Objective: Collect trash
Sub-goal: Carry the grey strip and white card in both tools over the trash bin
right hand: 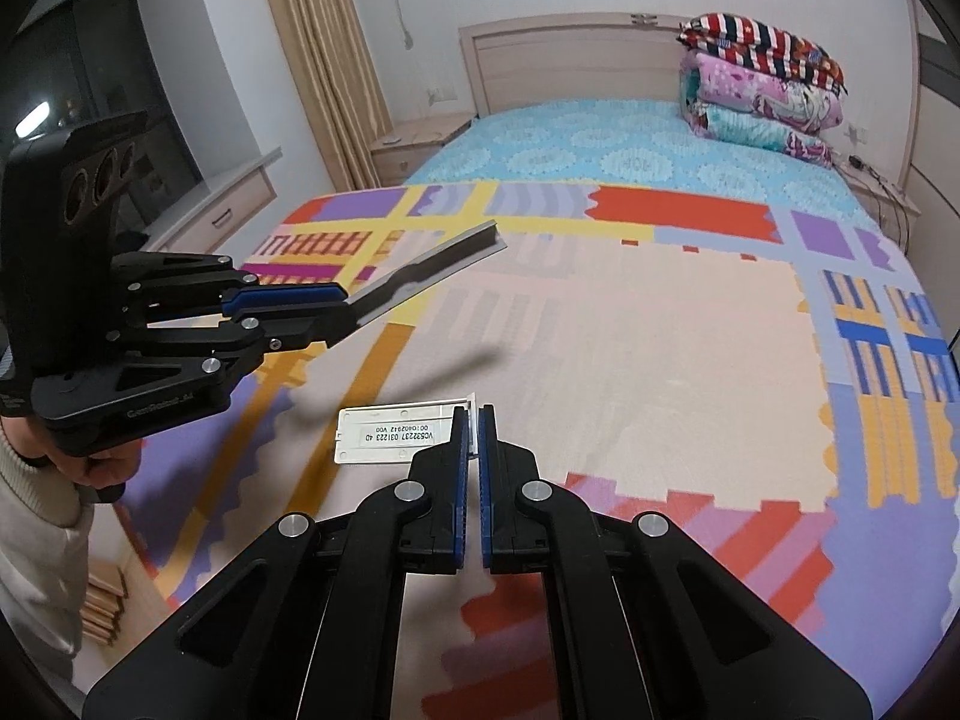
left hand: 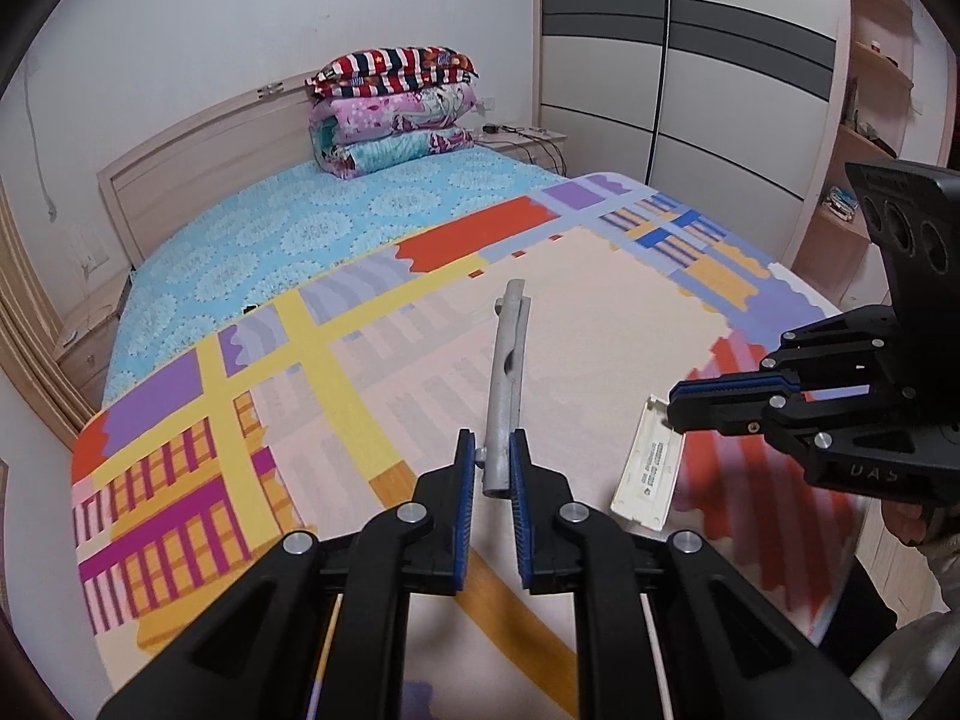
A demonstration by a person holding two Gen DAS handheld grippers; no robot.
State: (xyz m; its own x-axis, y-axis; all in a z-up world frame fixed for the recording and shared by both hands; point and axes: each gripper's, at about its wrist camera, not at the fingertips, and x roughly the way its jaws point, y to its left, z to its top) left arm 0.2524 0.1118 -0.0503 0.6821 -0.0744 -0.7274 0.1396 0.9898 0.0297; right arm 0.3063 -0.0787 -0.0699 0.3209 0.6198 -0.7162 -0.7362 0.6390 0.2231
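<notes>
Two trash pieces held above the bed (right hand: 690,324)

Over the patchwork blanket (left hand: 600,324), the left tongs (left hand: 493,468) are clamped on the near end of a grey metal bar (left hand: 507,372), which juts forward off the bed; the right tongs (right hand: 474,429) pinch one end of a white labelled plastic strip (right hand: 390,433), also lifted clear.

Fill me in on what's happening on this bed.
A person stands at the foot of the bed with a gripper in each hand, picking up trash. The left gripper is shut on one end of a grey metal bar, held clear above the patterned blanket. The right gripper is shut on the edge of a flat white plastic cover with a printed label. Folded quilts are stacked by the headboard.
</notes>
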